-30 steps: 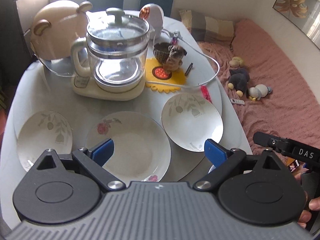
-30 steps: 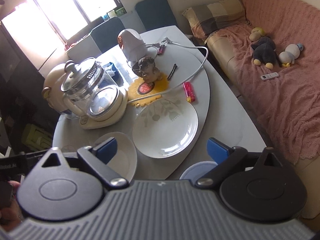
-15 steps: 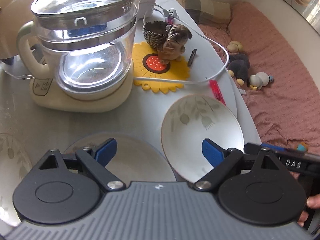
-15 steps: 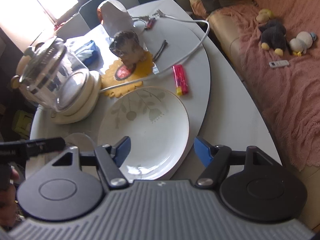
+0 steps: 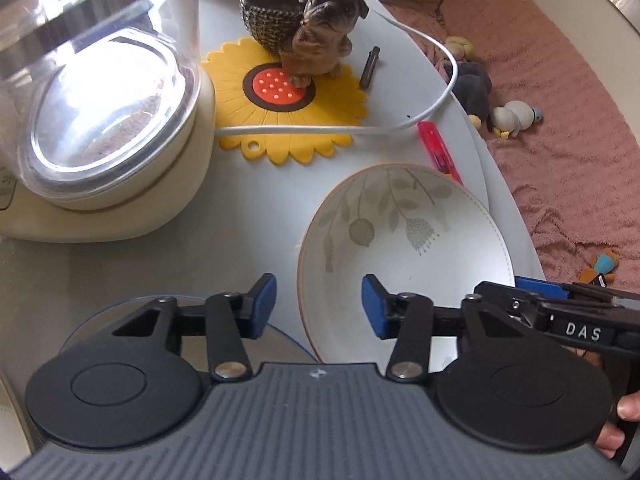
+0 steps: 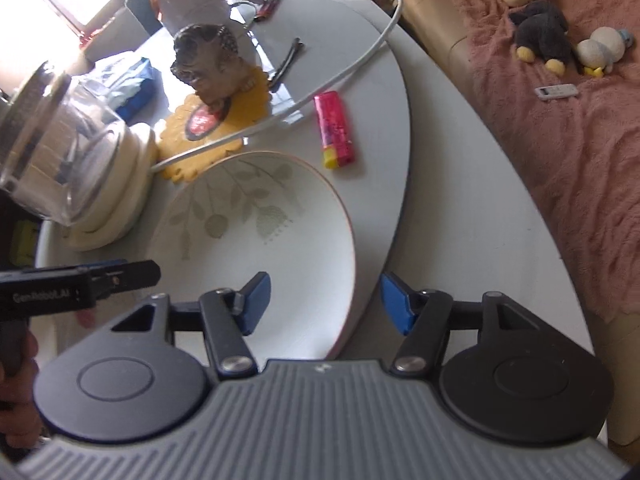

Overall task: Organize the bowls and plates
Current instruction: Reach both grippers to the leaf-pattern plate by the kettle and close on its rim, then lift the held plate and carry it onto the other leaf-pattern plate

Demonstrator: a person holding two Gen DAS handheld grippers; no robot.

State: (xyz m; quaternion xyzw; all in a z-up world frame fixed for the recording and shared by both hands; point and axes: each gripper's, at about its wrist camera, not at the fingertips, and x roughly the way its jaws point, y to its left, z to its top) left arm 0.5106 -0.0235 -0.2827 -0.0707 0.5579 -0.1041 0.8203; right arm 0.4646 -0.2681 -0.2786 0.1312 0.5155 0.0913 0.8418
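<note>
Jaws of both tools stand apart with nothing between them yet. The left gripper (image 5: pixel 319 306) straddles the near-left rim of the leaf-patterned plate (image 5: pixel 404 256), one blue pad outside the edge and one over the plate's well, while the right gripper (image 6: pixel 324 304) brackets the same plate's near-right rim. That plate lies flat on the white table (image 6: pixel 472 216), close to its near edge, with the sunflower mat (image 5: pixel 288 112) just beyond. A second plate (image 5: pixel 192 348) peeks out under the left tool, beside the first.

To do this step well, I would judge that only one tool needs to close on the rim; the pad should slide fully under the lip before squeezing, since glazed ware is slick and a shallow bite could let it tip. Lift level, then carry it toward the neighbouring plate and lower it centred, not dropped. Whether the lower pad is already beneath the rim cannot be told.

Farther back stand a glass kettle (image 5: pixel 104 92) on a cream base, a dog figurine (image 5: pixel 324 28) with a woven basket on the mat, a white cable (image 5: pixel 440 96) looping past, and a red lighter (image 6: pixel 334 130) near the plate's far side. Beyond the table, a pink-covered sofa (image 6: pixel 580 120) holds soft toys and a remote.
</note>
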